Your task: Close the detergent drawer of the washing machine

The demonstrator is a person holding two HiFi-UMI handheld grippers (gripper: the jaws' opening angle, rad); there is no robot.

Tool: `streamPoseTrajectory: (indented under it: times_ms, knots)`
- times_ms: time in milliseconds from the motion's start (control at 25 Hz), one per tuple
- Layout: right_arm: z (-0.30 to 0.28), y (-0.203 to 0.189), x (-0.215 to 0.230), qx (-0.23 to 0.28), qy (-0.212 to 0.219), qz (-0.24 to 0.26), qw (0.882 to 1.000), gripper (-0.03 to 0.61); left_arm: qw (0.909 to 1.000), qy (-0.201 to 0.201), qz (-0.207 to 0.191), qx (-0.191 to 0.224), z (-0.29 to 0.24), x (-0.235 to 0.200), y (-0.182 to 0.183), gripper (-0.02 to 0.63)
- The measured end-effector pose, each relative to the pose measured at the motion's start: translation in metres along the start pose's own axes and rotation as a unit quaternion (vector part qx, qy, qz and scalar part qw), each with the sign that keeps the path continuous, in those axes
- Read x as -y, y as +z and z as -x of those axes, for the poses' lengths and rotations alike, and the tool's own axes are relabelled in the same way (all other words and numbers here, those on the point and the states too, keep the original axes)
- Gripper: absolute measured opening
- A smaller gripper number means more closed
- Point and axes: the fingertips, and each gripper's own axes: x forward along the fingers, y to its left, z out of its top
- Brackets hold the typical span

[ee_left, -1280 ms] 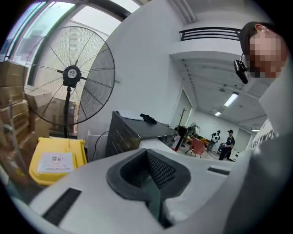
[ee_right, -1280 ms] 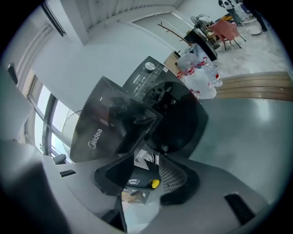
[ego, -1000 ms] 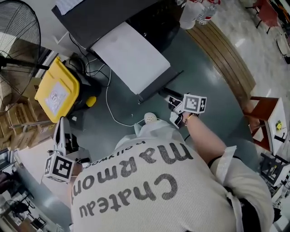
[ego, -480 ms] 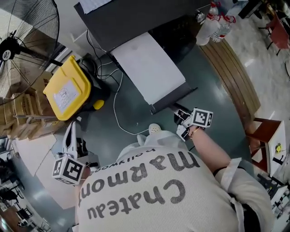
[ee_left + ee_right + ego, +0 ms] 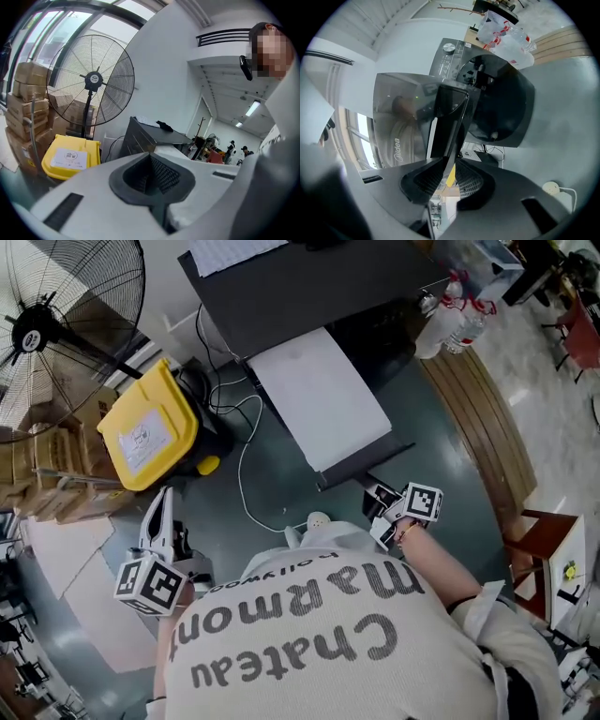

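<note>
The washing machine (image 5: pixel 309 287) has a dark top and a pale front (image 5: pixel 323 395). Its dark detergent drawer (image 5: pixel 364 465) sticks out toward me. In the right gripper view the drawer's thin dark front panel (image 5: pixel 450 117) runs down between the jaws of my right gripper (image 5: pixel 447 176), which are closing. A slit of light still shows beside the panel. From the head view, the right gripper (image 5: pixel 377 495) sits at the drawer's outer end. My left gripper (image 5: pixel 165 498) hangs far to the left over the floor, shut and empty (image 5: pixel 152 161).
A yellow bin (image 5: pixel 150 437) and a standing fan (image 5: pixel 56 324) are left of the machine, with stacked cardboard boxes (image 5: pixel 52 479) beside them. A white cable (image 5: pixel 246 474) lies on the floor. Water bottles (image 5: pixel 450 324) and a chair (image 5: pixel 539 549) are at the right. The round dark door (image 5: pixel 501 103) hangs open.
The head view has swung, so the machine, bin and fan sit lower and further right in the picture. Both grippers keep their places relative to the machine.
</note>
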Motion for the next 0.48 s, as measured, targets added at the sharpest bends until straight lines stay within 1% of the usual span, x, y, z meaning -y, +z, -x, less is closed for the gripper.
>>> streamPoseTrajectory:
  times_ms: [240,480]
  knots:
    - [0.0004,0.0002,-0.0031,-0.007,0.003,0.012,1.000,0.094,1.0000,-0.003,-0.008,0.004,-0.0034,0.0015,0.0017,0.008]
    - [-0.0004,0.0079,-0.0065,0.009,-0.005,0.022,1.000,0.092,0.9998,0.004,-0.022,-0.003,0.0008,-0.0013,-0.0072,0.008]
